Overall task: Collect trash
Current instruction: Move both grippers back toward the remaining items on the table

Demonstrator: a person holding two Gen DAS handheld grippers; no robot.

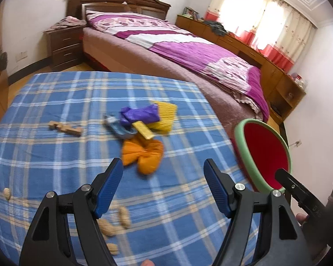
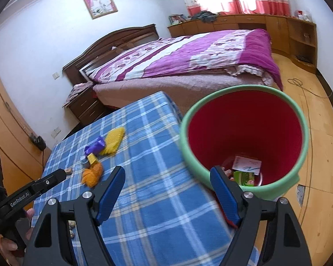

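Note:
On the blue plaid tablecloth (image 1: 55, 155) lies a heap of trash: an orange wrapper (image 1: 144, 155), a purple wrapper (image 1: 139, 114), a yellow ribbed piece (image 1: 165, 115), a small yellow bar (image 1: 142, 130) and a grey-blue item (image 1: 119, 127). My left gripper (image 1: 163, 164) hovers open just short of the orange wrapper, holding nothing. My right gripper (image 2: 168, 170) is open and empty, its right finger in front of the green rim of the red bin (image 2: 244, 124). The bin holds a white paper (image 2: 247, 164) and a green pack (image 2: 244, 177). The same heap, with its orange wrapper (image 2: 92, 174), lies ahead to the left.
Peanuts (image 1: 124, 216) lie near the table's front, and a wooden piece (image 1: 65, 128) lies left of the heap. The bin (image 1: 266, 153) stands off the table's right edge. A bed with a purple quilt (image 1: 188, 44) fills the room behind. A hand shows at the right (image 1: 302, 217).

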